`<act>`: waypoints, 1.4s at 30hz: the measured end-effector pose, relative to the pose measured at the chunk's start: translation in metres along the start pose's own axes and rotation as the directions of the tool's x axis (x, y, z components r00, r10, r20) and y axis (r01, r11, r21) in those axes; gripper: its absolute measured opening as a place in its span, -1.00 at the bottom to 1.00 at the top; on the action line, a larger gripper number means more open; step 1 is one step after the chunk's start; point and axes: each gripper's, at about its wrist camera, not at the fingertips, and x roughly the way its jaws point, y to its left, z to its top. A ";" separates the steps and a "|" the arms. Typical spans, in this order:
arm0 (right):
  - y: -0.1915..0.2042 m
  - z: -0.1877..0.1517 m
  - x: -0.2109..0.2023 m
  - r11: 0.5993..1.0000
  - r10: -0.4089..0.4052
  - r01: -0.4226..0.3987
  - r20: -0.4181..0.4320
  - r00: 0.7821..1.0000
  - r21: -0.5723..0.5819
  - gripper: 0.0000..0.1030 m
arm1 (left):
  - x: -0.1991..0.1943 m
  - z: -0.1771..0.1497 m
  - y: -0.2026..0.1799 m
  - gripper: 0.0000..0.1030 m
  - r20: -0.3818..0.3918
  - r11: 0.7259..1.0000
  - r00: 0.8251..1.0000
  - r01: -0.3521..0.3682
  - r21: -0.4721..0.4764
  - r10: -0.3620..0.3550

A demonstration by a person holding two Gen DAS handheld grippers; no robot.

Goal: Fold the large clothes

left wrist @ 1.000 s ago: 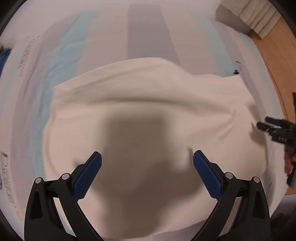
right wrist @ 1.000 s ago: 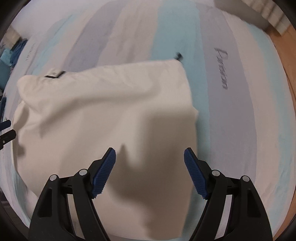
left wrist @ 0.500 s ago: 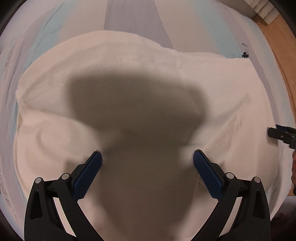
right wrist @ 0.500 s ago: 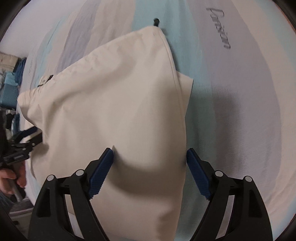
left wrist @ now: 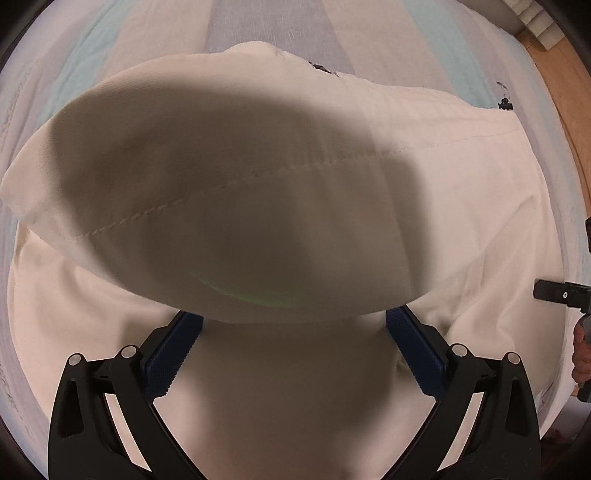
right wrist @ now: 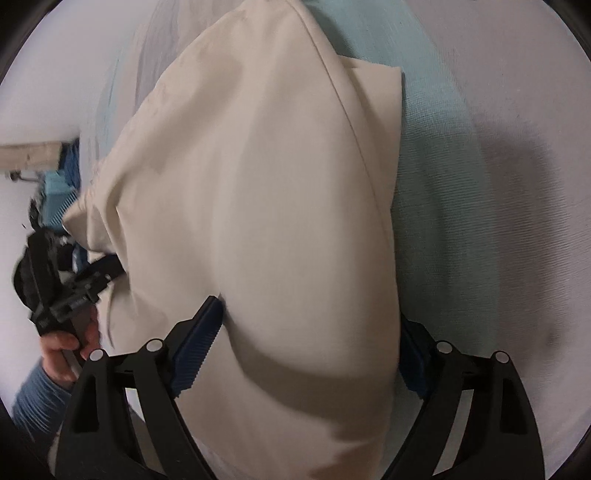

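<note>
A large cream garment point(left wrist: 461, 177) lies folded on a striped bed; it also fills the right wrist view point(right wrist: 266, 206). My left gripper point(left wrist: 293, 347) is open, its blue pads either side of the cloth, whose near folded edge bulges over the fingertips. My right gripper point(right wrist: 310, 350) is open and straddles the garment's right end, the cloth passing between its fingers. The left gripper shows at the left of the right wrist view point(right wrist: 74, 280), at the garment's far end. The right gripper's tip shows at the right edge of the left wrist view point(left wrist: 561, 295).
The bedcover point(left wrist: 266, 22) has grey, teal and white stripes. A wooden floor point(left wrist: 561, 92) lies beyond the bed's right side. A blue object point(right wrist: 59, 199) and a pale ledge point(right wrist: 29, 157) are at the far left in the right wrist view.
Both grippers have moved down and forward onto the garment. Its near edge now bulges between the open fingers of each. The right wrist view has swung to look along the garment.
</note>
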 end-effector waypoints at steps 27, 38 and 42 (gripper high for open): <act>0.007 0.008 0.001 0.992 0.112 -0.115 -0.050 0.992 -0.044 -0.58 | 0.003 0.002 -0.003 0.90 0.009 1.000 1.000 0.004 0.010 -0.005; 0.018 0.004 0.030 0.998 0.054 -0.053 -0.020 0.998 0.035 -0.17 | 0.006 0.000 -0.013 0.90 0.010 1.000 1.000 -0.002 0.009 0.002; 0.019 0.010 0.034 0.997 0.060 -0.056 -0.066 0.996 0.053 -0.18 | 0.007 -0.002 -0.012 0.90 0.009 1.000 1.000 0.004 0.010 -0.004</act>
